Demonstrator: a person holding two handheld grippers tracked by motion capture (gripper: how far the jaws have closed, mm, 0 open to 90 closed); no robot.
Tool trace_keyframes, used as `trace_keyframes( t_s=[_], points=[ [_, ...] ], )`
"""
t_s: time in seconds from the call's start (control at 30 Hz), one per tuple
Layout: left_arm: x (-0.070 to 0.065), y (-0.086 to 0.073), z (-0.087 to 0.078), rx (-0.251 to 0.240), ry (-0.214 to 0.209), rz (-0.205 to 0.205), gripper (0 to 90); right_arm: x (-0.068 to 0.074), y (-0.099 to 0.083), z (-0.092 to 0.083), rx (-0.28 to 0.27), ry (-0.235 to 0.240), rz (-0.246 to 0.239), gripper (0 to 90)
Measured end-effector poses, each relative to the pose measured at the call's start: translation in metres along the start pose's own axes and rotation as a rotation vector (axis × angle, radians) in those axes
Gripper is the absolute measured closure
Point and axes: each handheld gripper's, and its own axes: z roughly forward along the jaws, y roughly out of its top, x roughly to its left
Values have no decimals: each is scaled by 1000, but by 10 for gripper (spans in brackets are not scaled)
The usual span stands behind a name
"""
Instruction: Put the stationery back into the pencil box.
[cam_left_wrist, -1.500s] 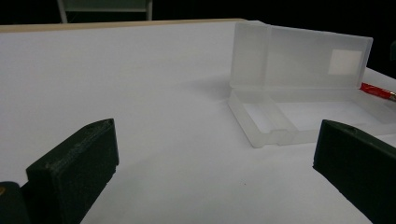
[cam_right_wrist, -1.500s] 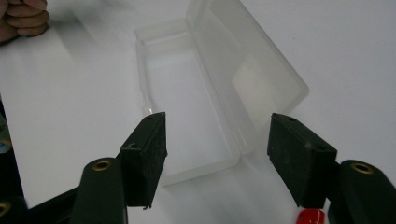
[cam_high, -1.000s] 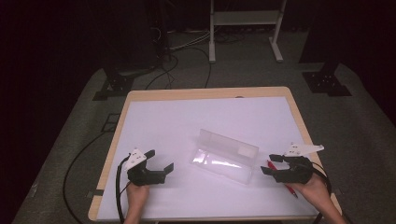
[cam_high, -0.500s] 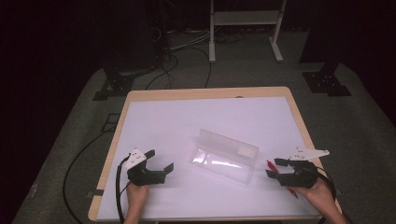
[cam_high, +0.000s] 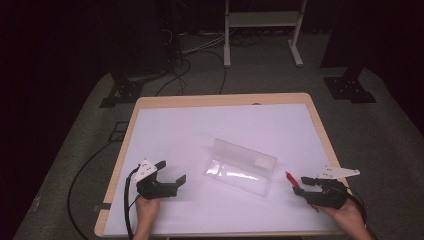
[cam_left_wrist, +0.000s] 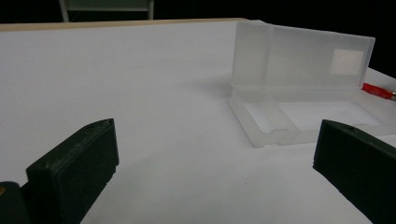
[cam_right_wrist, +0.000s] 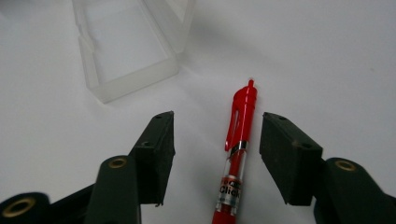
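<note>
Pen: the red pen (cam_right_wrist: 238, 154) is lying flat on the white desk (cam_high: 200, 135) near its right edge, towards the near right corner, and I am seeing it between the jaws of my right tongs (cam_right_wrist: 217, 140), touching neither pad.
Right tongs: I am holding them low over the pen, jaws about half open and just now closing in, with bare desk on both sides of the barrel; nothing is gripped yet.
Box: the clear plastic box (cam_high: 240, 167) is sitting open mid-desk just left of the pen, its lid standing upright along the far side, the tray empty.
Left tongs: I am resting the left tongs (cam_high: 172, 172) near the front left corner, jaws standing wide and holding nothing, well apart from the box.
</note>
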Motion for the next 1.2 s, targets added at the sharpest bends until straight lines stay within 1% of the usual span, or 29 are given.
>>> trace_keyframes(
  t_s=[0.03, 0.07, 0.13, 0.3, 0.37, 0.4, 0.5, 0.57, 0.73, 0.97, 1.2],
  points=[
    [0, 0, 0, -1, 0, 0, 0, 0, -1, 1, 1, -1, 5, 463],
    [0, 0, 0, -1, 0, -3, 0, -1, -3, 1, 4, -7, 12, 488],
    [0, 0, 0, -1, 0, -4, 0, -1, -4, 2, 3, -10, 16, 490],
    [0, 0, 0, -3, 0, -4, 0, -2, -8, 4, 13, -28, 31, 546],
    [0, 0, 0, -3, 0, -4, 0, -3, -10, 4, 16, -36, 35, 552],
    [0, 0, 0, -3, 0, -5, 0, -3, -10, 3, 16, -38, 36, 577],
    [0, 0, 0, -3, 1, -6, 0, -4, -13, 2, 15, -45, 44, 593],
    [1, 0, 0, -3, 2, -5, 0, -5, -14, 2, 15, -47, 51, 622],
    [1, 0, 0, -2, 5, -7, 0, -4, -15, 2, 16, -60, 44, 658],
    [1, 0, 0, -6, 3, -10, 0, -3, -17, 4, 23, -63, 38, 721],
    [1, 0, 0, -5, 0, -7, 0, -3, -17, 5, 19, -64, 54, 743]
  ],
)
